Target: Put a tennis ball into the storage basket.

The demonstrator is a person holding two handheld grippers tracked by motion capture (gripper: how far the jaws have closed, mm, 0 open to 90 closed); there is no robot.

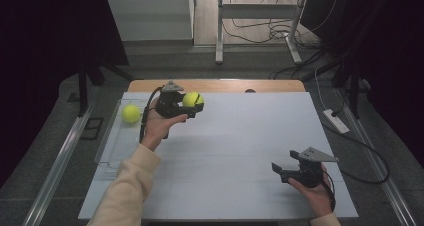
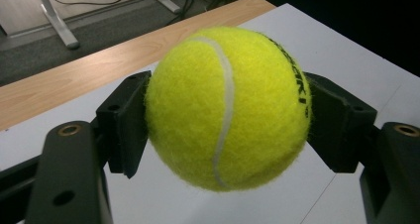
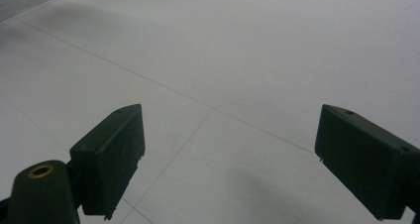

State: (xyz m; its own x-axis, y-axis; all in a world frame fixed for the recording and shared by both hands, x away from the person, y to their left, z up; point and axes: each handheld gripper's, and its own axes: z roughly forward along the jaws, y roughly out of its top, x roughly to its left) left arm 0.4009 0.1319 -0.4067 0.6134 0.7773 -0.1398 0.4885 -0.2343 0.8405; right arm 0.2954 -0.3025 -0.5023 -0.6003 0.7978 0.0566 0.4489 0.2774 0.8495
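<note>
My left gripper (image 1: 194, 106) grips a tennis ball (image 2: 228, 107) between both jaws, lifted off the table (image 1: 240, 136). My right gripper (image 3: 228, 159) rests released, well apart.

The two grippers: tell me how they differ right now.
The left gripper is shut on a tennis ball; the right gripper is open and empty. The left is held up over the far left of the table, near a clear tray holding a second ball; the right sits low at the near right. Both are black, hand-held, with grey top plates.
</note>
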